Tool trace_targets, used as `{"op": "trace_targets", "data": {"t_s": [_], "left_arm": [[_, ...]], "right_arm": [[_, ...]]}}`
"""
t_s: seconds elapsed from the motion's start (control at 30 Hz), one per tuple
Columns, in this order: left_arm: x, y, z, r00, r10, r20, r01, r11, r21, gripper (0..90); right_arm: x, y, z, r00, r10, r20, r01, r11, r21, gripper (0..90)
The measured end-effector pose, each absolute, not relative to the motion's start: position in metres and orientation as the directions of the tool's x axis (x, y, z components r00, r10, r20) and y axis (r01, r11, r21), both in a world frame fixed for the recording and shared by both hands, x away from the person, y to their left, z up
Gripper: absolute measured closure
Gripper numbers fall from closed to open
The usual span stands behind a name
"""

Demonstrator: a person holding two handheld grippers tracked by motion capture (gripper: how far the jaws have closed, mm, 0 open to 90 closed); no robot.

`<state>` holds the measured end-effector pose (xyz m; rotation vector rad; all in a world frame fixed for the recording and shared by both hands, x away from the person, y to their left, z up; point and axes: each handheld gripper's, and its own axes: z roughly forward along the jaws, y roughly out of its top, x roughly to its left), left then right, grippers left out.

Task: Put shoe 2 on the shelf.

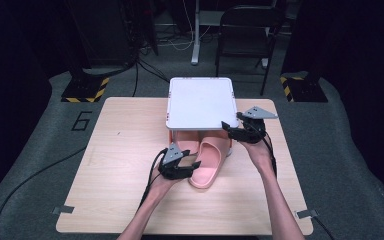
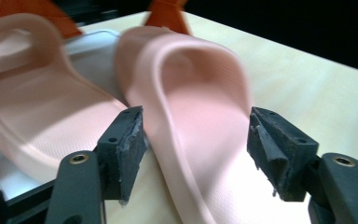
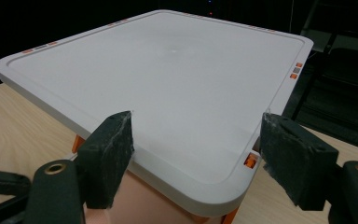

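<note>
1. The left gripper [image 1: 184, 169] sits a little below the middle of the wooden table [image 1: 120, 150] in the high view. Its forearm enters from the bottom edge at about 6 o'clock and slants up toward 1 o'clock.

2. That hand is wrapped around the gripper body, the grey three-cornered plate on top, and the jaws point toward 3 o'clock at the heel end of the right-hand pink slipper [image 1: 207, 162].

3. In the left gripper view the jaws stand well apart. The slipper's heel [image 2: 200, 154] lies between them, the left pad [image 2: 128, 149] just beside its rim, the right pad clear of it; neither presses.

4. The right-hand slipper lies on the table with its toe under the white shelf [image 1: 201, 102] and its heel sticking out toward 6 o'clock. The second pink slipper [image 1: 187, 145] lies beside it at 9 o'clock, farther under the shelf.

5. The right gripper [image 1: 240, 127] is at the shelf's near right corner, roughly 2 o'clock from the left gripper. Its forearm rises from the bottom edge toward 11 o'clock, wrist bent inward.

6. In the right gripper view its jaws are spread wide on either side of that corner of the shelf [image 3: 168, 93]. The pads look clear of the edge.
</note>
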<state>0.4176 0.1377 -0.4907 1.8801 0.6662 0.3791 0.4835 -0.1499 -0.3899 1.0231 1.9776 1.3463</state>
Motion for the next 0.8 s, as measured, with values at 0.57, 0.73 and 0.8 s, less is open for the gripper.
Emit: {"op": "trace_targets", "data": {"t_s": [0.57, 0.73, 0.8], "left_arm": [[0.400, 0.123, -0.520, 0.896, 0.430, 0.112, 0.172, -0.568, 0.805, 23.6], [0.404, 0.109, -0.518, 0.866, 0.483, 0.129, 0.183, -0.547, 0.817, 24.6], [0.409, 0.102, -0.516, 0.850, 0.512, 0.128, 0.192, -0.526, 0.829, 25.2]], "right_arm": [[0.481, -0.149, -0.389, -0.562, 0.827, -0.011, 0.296, 0.213, 0.931, 26.0], [0.481, -0.149, -0.389, -0.562, 0.827, -0.015, 0.293, 0.216, 0.932, 26.0], [0.481, -0.149, -0.389, -0.561, 0.827, -0.013, 0.295, 0.215, 0.931, 26.0]]}}
